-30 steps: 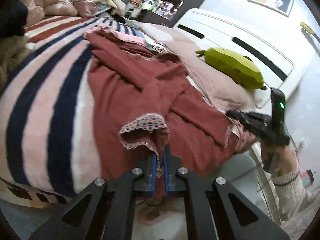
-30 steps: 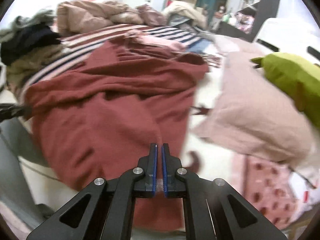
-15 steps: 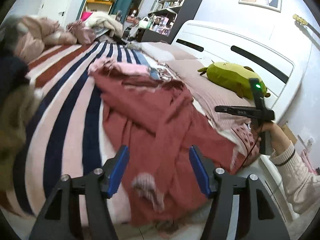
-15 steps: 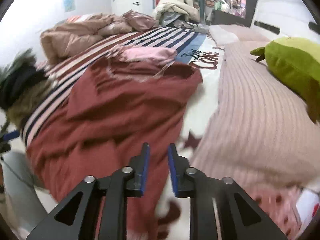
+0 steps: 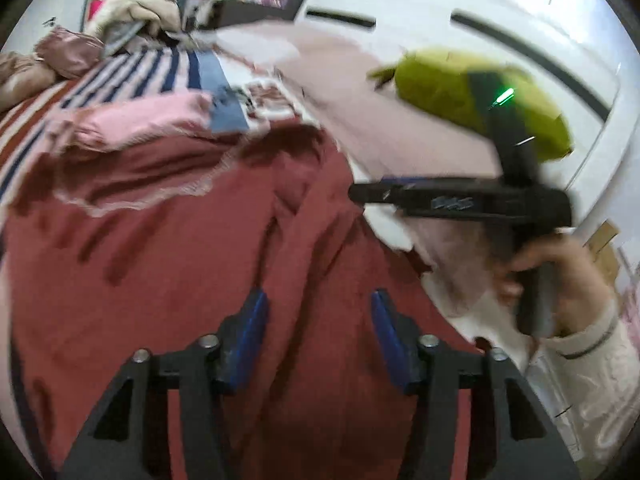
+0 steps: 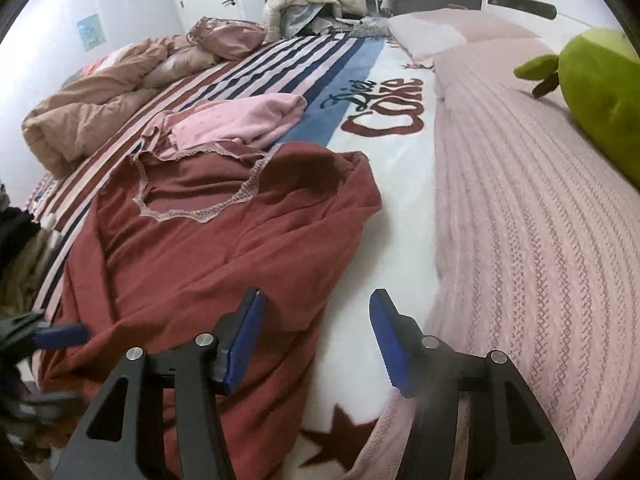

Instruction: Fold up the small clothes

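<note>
Bed (image 6: 400, 220) first: striped plush blanket with a white printed panel, ribbed pink knit cover on the headboard side of the garment.

Red garment (image 6: 208, 248) is the landmark. It lies spread on the bed, neckline up, roughly flat but rumpled; its right shoulder is bunched into a hump. Soft knit, matte brick red, lace trim around a V-shaped neckline (image 6: 192, 208). No crisp fold line visible, so I'd judge the task at the start of this piece: laid out, sleeves and body not yet folded in. Hem edge hangs toward the bed's near side.

Pink garment (image 6: 240, 120) sits just beyond the red garment's collar, crumpled, fluffy, unfolded. Looks like the next item.

Green plush toy (image 6: 600, 92) is well off to the right of the red garment, on the knit cover. Beige duvet (image 6: 92, 108) heaped beyond the red garment, to the left.

Left hand-held gripper (image 5: 316, 340): jaws wide, nothing between them, over the red garment's lower body. That view is motion-blurred.

Right hand-held gripper (image 6: 318, 336): jaws wide, empty, over the red garment's right edge where it meets the white panel.

Left to do: both garments, all folds.
</note>
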A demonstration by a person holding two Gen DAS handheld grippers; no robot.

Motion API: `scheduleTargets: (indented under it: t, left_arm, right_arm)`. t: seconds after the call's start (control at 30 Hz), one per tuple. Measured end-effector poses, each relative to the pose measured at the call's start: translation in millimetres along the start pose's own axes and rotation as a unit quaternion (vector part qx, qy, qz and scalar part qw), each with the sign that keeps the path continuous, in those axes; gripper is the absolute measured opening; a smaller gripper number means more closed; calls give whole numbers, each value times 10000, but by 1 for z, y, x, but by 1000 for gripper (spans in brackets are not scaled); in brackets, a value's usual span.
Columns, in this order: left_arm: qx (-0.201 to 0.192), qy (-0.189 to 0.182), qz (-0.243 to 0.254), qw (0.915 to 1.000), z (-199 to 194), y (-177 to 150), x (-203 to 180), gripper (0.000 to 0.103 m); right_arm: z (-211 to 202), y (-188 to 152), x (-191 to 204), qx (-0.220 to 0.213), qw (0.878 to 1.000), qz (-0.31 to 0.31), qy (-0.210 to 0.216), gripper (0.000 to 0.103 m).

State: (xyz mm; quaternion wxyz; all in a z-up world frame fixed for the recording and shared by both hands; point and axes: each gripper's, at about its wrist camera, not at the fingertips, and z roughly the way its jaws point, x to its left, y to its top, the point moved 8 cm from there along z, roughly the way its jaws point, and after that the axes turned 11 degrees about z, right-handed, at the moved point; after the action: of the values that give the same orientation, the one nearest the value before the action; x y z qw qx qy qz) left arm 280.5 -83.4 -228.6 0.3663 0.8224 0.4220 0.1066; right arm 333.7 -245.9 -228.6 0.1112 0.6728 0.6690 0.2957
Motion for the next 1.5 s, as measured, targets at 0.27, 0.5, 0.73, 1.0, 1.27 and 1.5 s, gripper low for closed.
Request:
scheduleTargets:
  t: [0.27,0.5,0.73,1.0,1.27,1.5]
  left_arm:
    - [-643,359,-735,9946,-25,1,32,0]
    - [-781,613,-1219,9876,-47,-14,67,0]
    - [-747,718,-1739,9793,-41,-30,87,0]
    - [-1021,575,-2314,9658,-49,-41,105,0]
    - [-898,106,-2209,9711,-36,-35,88,0]
    - [-339,58,-1756,9839,-10,-34,62,1]
  right_arm:
    - [-6,-15,5,195,9984,-509,118,57]
    - [8,-43,22,457,9930,-1090,-36,65]
    - [34,-10,28,197,9940,-973,-450,65]
    - [66,-2,66,474,9861,-1593,-56,79]
    - [57,39,29,-585,9850,-885,-1364,71]
    - [25,43,-21,-596,9737,-893,-2009,70]
